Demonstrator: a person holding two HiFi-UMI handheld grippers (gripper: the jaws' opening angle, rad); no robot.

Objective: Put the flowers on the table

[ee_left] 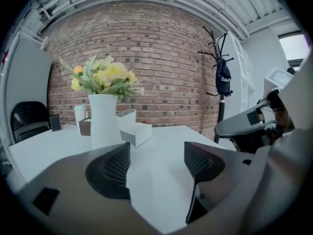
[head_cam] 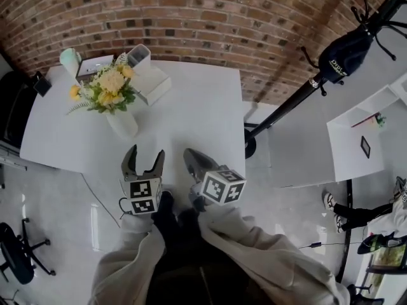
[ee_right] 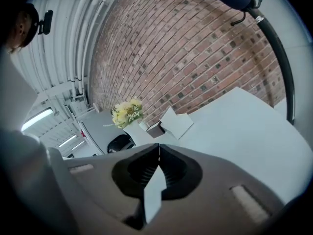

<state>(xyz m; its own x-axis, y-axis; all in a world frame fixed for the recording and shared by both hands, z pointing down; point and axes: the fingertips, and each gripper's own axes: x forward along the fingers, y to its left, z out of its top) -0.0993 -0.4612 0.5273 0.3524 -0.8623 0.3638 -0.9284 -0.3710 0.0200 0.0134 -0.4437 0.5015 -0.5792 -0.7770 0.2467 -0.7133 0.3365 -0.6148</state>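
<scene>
- The left gripper (ee_left: 156, 163) had its jaws spread, and only bare table showed between them. It pinched nothing.
- It hung low over the near edge of the table (head_cam: 203, 100) and pointed toward the vase (ee_left: 104, 119). It was well apart from the vase and touched nothing.
- The right gripper (ee_right: 158, 153) had its jaws pressed together, with no thing between them. It was just beside the left one, also at the near edge, and I judge it had no work at this moment.
- The flowers (head_cam: 109, 88), yellow and cream with some green, stood in the white vase. The vase was upright on the table, at the far left part of it.
- So the task's thing was already on the table, and I judge the task was done or almost done. Empty, spread jaws far from the vase fit with this.
- The vase stood well inside the edges, which is a safe place for a tall, narrow thing that could tip easily.
- Behind the vase were some boxes (head_cam: 149, 81) and a pale cup (head_cam: 70, 59), near it but, as far as I could tell, not touching it. They left the front side free, probably why the vase was placed there.
- Further out were the brick wall (head_cam: 191, 18) behind the table and a coat stand (head_cam: 299, 97) on the right with a dark bag (head_cam: 343, 53) hanging on it.
</scene>
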